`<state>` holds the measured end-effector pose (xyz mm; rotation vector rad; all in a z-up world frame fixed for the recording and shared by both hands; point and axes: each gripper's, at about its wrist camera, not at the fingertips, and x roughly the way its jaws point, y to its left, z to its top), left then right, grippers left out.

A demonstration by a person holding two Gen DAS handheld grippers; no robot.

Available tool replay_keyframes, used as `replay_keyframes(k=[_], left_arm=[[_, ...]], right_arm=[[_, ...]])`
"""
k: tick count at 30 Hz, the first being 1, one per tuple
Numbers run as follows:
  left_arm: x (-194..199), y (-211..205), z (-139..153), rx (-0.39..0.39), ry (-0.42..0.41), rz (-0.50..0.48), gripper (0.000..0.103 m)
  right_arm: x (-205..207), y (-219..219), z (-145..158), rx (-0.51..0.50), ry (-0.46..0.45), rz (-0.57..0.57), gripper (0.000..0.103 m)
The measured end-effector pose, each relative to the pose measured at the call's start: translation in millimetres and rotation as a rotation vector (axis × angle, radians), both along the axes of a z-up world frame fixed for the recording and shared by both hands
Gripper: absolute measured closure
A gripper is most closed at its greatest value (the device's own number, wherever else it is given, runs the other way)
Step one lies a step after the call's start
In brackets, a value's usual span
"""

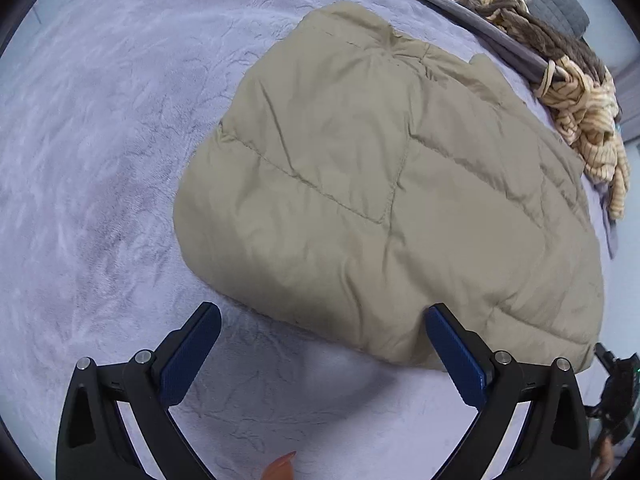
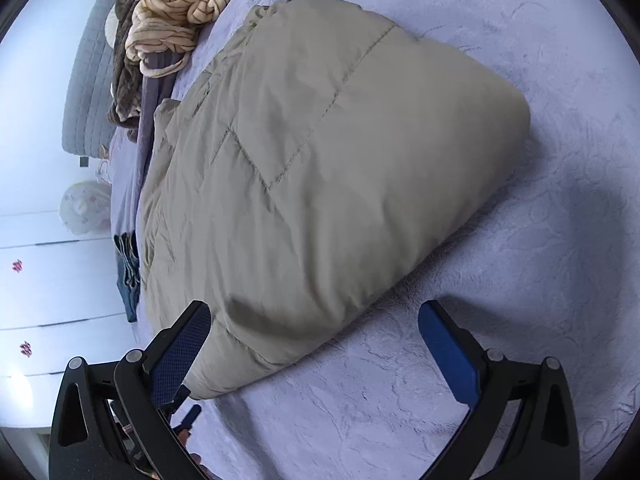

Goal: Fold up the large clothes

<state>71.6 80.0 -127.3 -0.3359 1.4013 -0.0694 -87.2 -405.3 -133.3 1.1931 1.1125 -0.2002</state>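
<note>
A beige quilted puffer jacket point(image 1: 380, 184) lies folded into a thick bundle on a lilac plush bedspread point(image 1: 100, 160). My left gripper point(image 1: 324, 344) hovers open at the bundle's near edge, its right finger point(image 1: 456, 356) against the fabric and its left finger over bare bedspread. The same jacket point(image 2: 320, 160) fills the right wrist view. My right gripper point(image 2: 316, 344) stands wide open over the bundle's near corner, nothing pinched; its left finger point(image 2: 180, 356) overlaps the jacket's edge, the right one is over the bedspread point(image 2: 520, 320).
A heap of cream striped and brown clothes point(image 1: 576, 100) lies along the bed's far edge, beside a grey headboard point(image 1: 560, 0). Dark fabric point(image 2: 128, 280) hangs off the bed's side. White drawers point(image 2: 48, 280) stand beyond. A fingertip point(image 1: 280, 468) shows at the bottom.
</note>
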Motion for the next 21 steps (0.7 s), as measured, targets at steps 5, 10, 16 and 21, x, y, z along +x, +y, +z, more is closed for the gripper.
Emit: replay_keyframes(k=[5,10,16,21], left_arm=[[1.8,20.2,-15.4,-0.11,0.048,0.079,0.0],[8.4,27.3,-44.9,-0.332,0.102,0.121,0.0],[37.0,17.4,-59.7,-0.394,0.053,0.227,0.0],[39.0,18.7,-57.7,-0.359,0.005,0.242,0.061]], right_arm=[[10.2,-1.3,-12.7,0.109,-0.037,-0.046,0.0],[27.8,2.6,-27.1,0.226,-0.089,-0.077,0.0],[52.7,13.1,-39.1,0.265,-0.118,-0.079,0.0],[44.5,11.1,-46.8,0.297,-0.081,-0.155,0.041]])
